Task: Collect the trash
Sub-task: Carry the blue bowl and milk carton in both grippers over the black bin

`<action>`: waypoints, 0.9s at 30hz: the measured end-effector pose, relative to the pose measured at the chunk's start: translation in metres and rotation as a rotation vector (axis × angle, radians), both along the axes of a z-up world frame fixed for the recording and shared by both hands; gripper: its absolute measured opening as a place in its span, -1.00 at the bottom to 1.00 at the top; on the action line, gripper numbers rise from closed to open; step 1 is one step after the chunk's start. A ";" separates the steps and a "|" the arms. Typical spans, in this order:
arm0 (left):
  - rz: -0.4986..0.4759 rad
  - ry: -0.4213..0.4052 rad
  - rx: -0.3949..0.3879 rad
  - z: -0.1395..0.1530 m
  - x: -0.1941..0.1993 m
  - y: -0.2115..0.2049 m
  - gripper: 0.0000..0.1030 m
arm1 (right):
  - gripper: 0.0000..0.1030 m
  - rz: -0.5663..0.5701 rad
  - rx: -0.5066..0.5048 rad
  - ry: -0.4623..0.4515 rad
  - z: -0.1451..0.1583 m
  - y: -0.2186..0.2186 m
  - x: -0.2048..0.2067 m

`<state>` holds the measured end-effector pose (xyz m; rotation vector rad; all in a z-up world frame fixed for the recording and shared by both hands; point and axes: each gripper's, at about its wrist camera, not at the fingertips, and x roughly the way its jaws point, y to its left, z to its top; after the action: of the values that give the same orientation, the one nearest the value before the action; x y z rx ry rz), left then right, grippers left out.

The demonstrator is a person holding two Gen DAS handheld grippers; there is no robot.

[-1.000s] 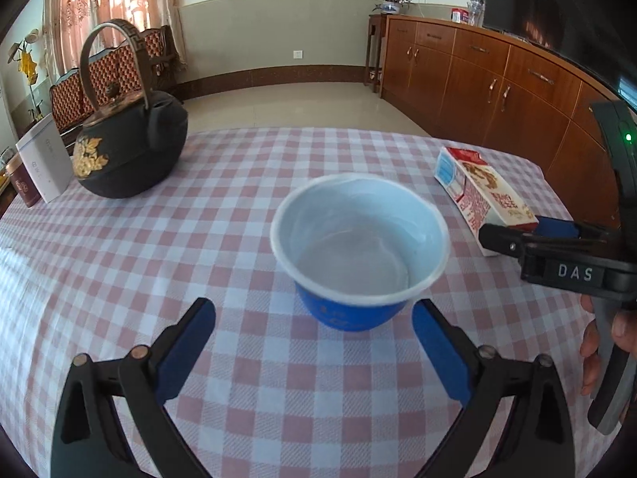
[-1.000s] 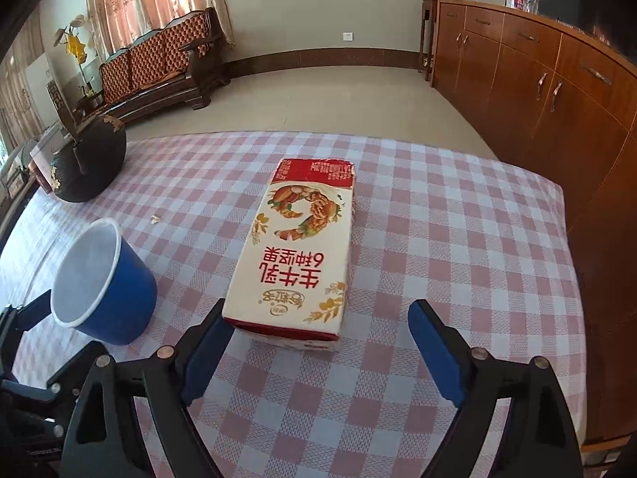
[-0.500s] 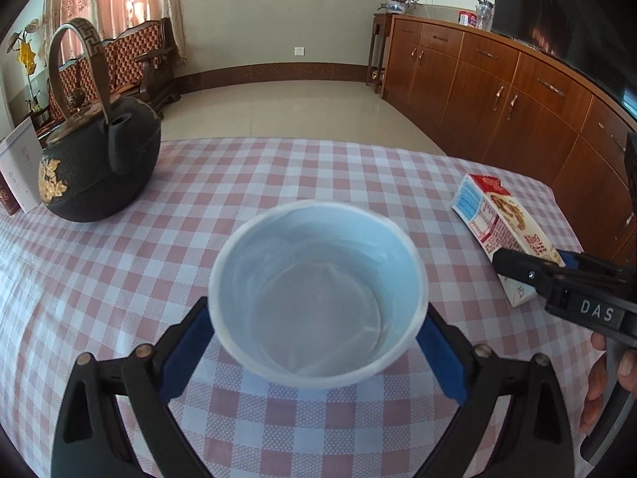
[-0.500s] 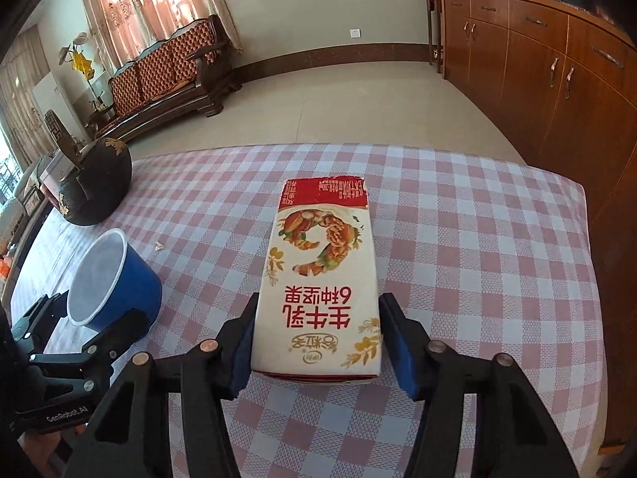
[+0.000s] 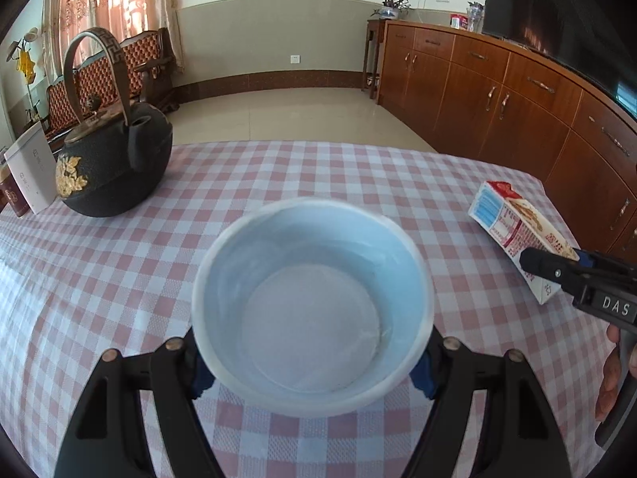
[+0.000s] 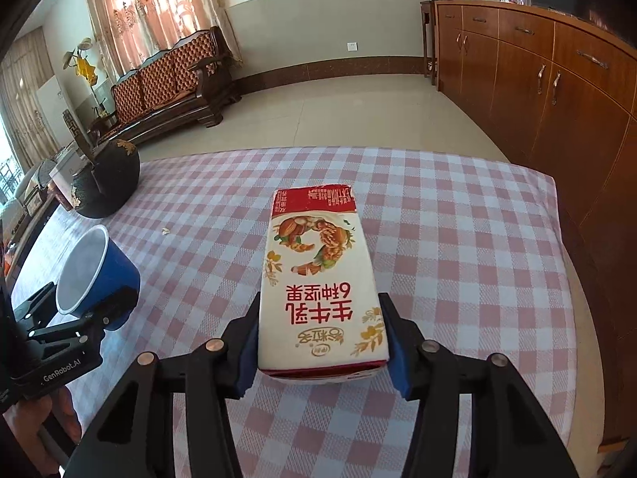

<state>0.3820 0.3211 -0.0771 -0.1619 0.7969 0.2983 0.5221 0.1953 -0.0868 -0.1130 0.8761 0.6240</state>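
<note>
Behind cup [image 5: 312, 302] rim, left hand-held gripper [image 5: 312, 362] pads mostly hidden.

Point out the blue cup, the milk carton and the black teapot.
blue cup [image 5: 314, 310]: left wrist view, on its pale inside bottom.
milk carton [image 6: 318, 279]: right wrist view, on its printed top face.
black teapot [image 5: 115, 167]: left wrist view, on its round body.

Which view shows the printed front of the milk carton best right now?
The right wrist view: the milk carton fills the centre, its printed front facing the camera, gripped between the right tongs. The left wrist view catches only its side panel at the right edge, partly behind the tongs.
</note>
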 end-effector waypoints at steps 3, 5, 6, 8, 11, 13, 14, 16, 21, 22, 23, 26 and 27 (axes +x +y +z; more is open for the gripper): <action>-0.018 -0.015 0.007 0.006 -0.018 -0.012 0.48 | 0.05 0.004 0.005 -0.021 0.009 -0.015 -0.018; -0.031 -0.022 0.006 0.011 -0.031 -0.022 0.48 | 0.04 0.009 0.014 -0.031 0.017 -0.025 -0.031; -0.042 -0.025 0.008 0.013 -0.038 -0.027 0.48 | 0.04 0.012 0.018 -0.039 0.023 -0.030 -0.039; -0.054 -0.039 0.029 0.022 -0.054 -0.039 0.48 | 0.04 0.013 0.021 -0.060 0.033 -0.041 -0.056; -0.060 -0.063 0.023 0.035 -0.078 -0.053 0.48 | 0.04 0.010 0.008 -0.104 0.049 -0.058 -0.084; -0.063 -0.067 0.022 0.040 -0.091 -0.061 0.48 | 0.04 0.001 0.012 -0.118 0.057 -0.074 -0.102; -0.068 -0.069 0.020 0.043 -0.098 -0.066 0.48 | 0.04 -0.007 0.013 -0.124 0.060 -0.083 -0.112; -0.082 -0.073 0.037 0.048 -0.111 -0.079 0.48 | 0.04 -0.021 0.023 -0.118 0.064 -0.100 -0.129; -0.116 -0.078 0.039 0.052 -0.145 -0.107 0.48 | 0.04 -0.062 0.022 -0.110 0.064 -0.143 -0.176; -0.122 -0.079 0.036 0.052 -0.150 -0.112 0.48 | 0.04 -0.071 0.022 -0.107 0.063 -0.152 -0.185; -0.128 -0.080 0.030 0.053 -0.155 -0.117 0.48 | 0.04 -0.080 0.022 -0.104 0.063 -0.160 -0.193; -0.151 -0.084 0.030 0.056 -0.170 -0.132 0.48 | 0.04 -0.106 0.020 -0.105 0.063 -0.182 -0.214; -0.159 -0.088 0.034 0.057 -0.174 -0.136 0.48 | 0.04 -0.115 0.024 -0.104 0.064 -0.190 -0.220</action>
<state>0.2083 0.1851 -0.0206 -0.0781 0.7130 0.1530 0.3018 0.0051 -0.0229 -0.0718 0.7685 0.5162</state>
